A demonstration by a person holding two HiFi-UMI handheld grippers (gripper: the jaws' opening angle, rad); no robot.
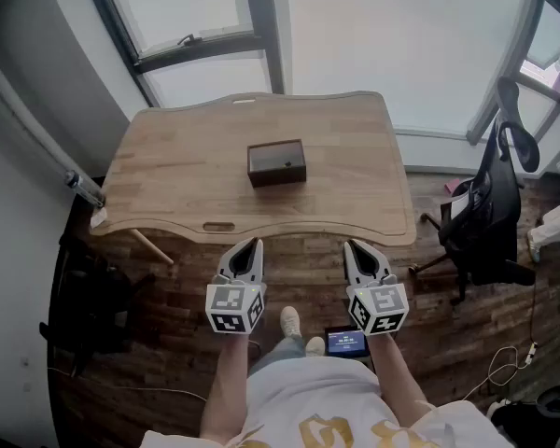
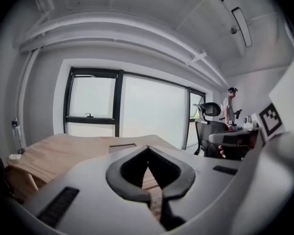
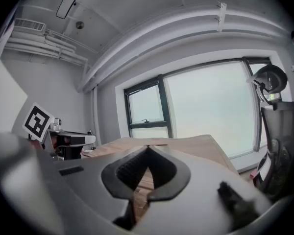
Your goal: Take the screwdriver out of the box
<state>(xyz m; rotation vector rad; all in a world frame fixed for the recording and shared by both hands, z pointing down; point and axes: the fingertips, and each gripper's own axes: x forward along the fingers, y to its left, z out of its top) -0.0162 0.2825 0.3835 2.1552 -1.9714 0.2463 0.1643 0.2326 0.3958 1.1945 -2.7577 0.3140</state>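
A small dark brown box (image 1: 276, 163) sits with its lid down near the middle of the wooden table (image 1: 168, 171). No screwdriver shows in any view. My left gripper (image 1: 249, 245) and right gripper (image 1: 354, 246) hover side by side over the floor, just short of the table's near edge, both pointing toward the box. Each is shut with nothing between its pads. In the left gripper view the left gripper (image 2: 147, 148) has its tips touching, and the box (image 2: 122, 146) peeks over them. In the right gripper view the right gripper (image 3: 148, 147) also has its tips meeting, with the table (image 3: 196, 146) beyond.
A black office chair (image 1: 490, 194) stands to the right of the table. A bottle (image 1: 84, 189) sits at the table's left corner. A small lit screen (image 1: 346, 343) lies on the floor by my feet, with cables (image 1: 504, 362) to the right. A person (image 2: 229, 106) stands far off.
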